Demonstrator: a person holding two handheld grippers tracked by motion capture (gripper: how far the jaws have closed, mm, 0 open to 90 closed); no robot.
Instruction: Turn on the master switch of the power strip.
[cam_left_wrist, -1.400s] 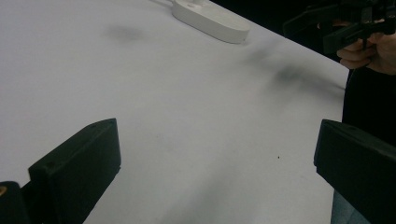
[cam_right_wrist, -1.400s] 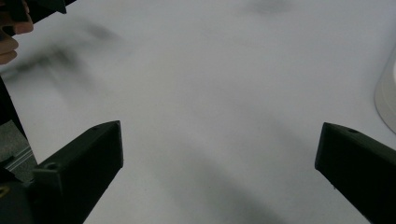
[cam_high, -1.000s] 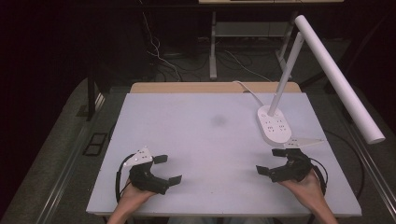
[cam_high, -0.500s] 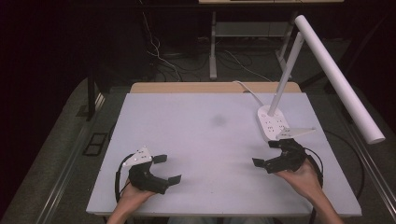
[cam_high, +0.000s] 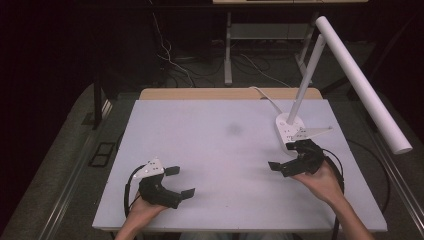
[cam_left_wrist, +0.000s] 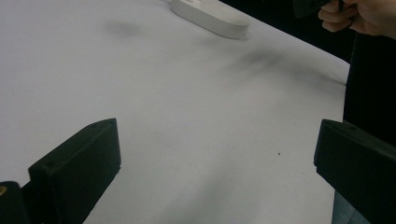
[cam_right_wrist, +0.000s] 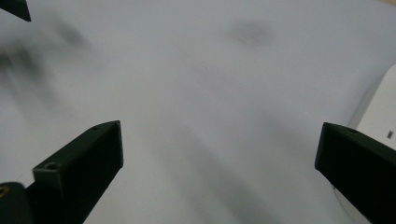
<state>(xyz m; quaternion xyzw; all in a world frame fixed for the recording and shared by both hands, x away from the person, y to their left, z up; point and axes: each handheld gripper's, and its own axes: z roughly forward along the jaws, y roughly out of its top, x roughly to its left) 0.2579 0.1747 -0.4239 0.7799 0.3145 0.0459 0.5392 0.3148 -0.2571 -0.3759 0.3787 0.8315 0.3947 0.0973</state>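
We see the left gripper (cam_high: 179, 181), black with a grey three-cornered plate on top, low over the near left part of the flat white rectangular tabletop (cam_high: 210, 150), held by the person's left hand (cam_high: 142, 212). Its jaws stand wide apart with nothing between them; in the left gripper view only bare white surface lies between the two black jaws. Ahead of it and off to its right, well apart, sits the white oval plastic base (cam_left_wrist: 210, 16) of the desk lamp, and farther right we see the person's right hand (cam_left_wrist: 357, 18) at the table's edge.

The right gripper (cam_high: 285, 156), also black, is held by the right hand (cam_high: 325, 182) over the near right part of the table. Its jaws too are spread wide and hold nothing; the right gripper view shows empty white surface between them, with the edge of the lamp base (cam_right_wrist: 378, 116) just beside its right jaw. In the high view the base (cam_high: 290, 131) lies just beyond this gripper, very close to it; we cannot tell whether they touch. From the base a white stem rises to a long white tubular lamp head (cam_high: 362, 82) that slants above and to the right of the gripper. A faint grey smudge (cam_high: 233, 129) marks the tabletop ahead of both grippers, between them.
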